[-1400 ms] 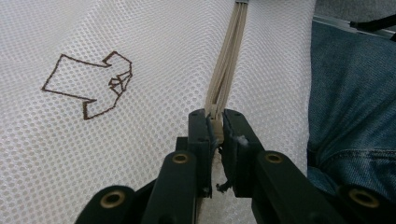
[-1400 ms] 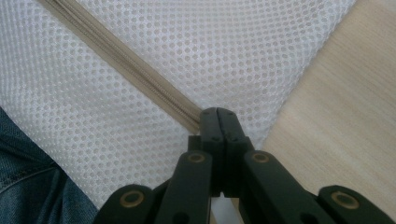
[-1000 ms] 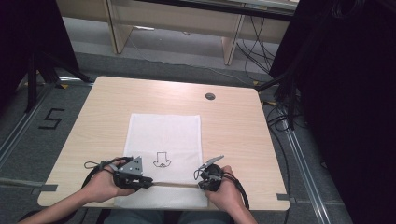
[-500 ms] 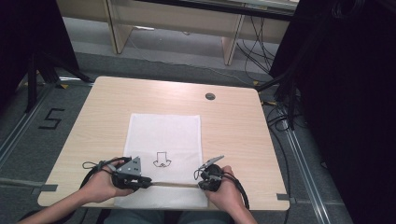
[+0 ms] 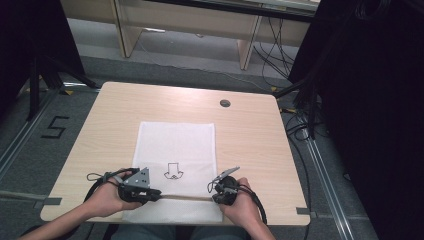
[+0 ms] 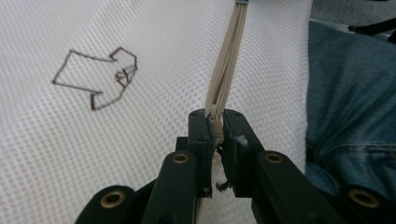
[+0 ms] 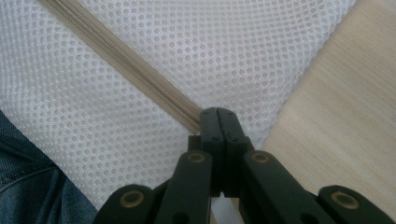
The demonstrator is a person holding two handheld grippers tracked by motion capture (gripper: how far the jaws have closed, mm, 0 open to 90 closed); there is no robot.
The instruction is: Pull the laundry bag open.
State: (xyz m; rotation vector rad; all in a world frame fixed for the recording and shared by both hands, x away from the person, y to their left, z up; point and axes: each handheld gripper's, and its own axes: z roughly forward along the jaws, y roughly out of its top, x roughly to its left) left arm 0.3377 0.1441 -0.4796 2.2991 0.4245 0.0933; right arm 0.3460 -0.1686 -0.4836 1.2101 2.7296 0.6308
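Note:
A white mesh bag (image 5: 175,145) lies flat on the table, with a drawn arrow (image 5: 173,171) on it. A beige zipper (image 5: 185,198) runs across its near end. My left gripper (image 5: 155,196) is shut on the zipper's left end; in the left gripper view the jaws (image 6: 217,116) pinch the beige zipper (image 6: 226,70) beside the arrow (image 6: 98,77). My right gripper (image 5: 216,196) is shut on the zipper's right end; in the right gripper view its tips (image 7: 218,114) meet over the zipper (image 7: 126,60) close to the bag's edge. What the pads hold inside is hidden.
The light wooden table (image 5: 250,140) has a round cable hole (image 5: 225,103) at the back right. The bag's near end hangs over the front edge, above the person's jeans (image 6: 345,93). Cables and dark stands line the floor on both sides.

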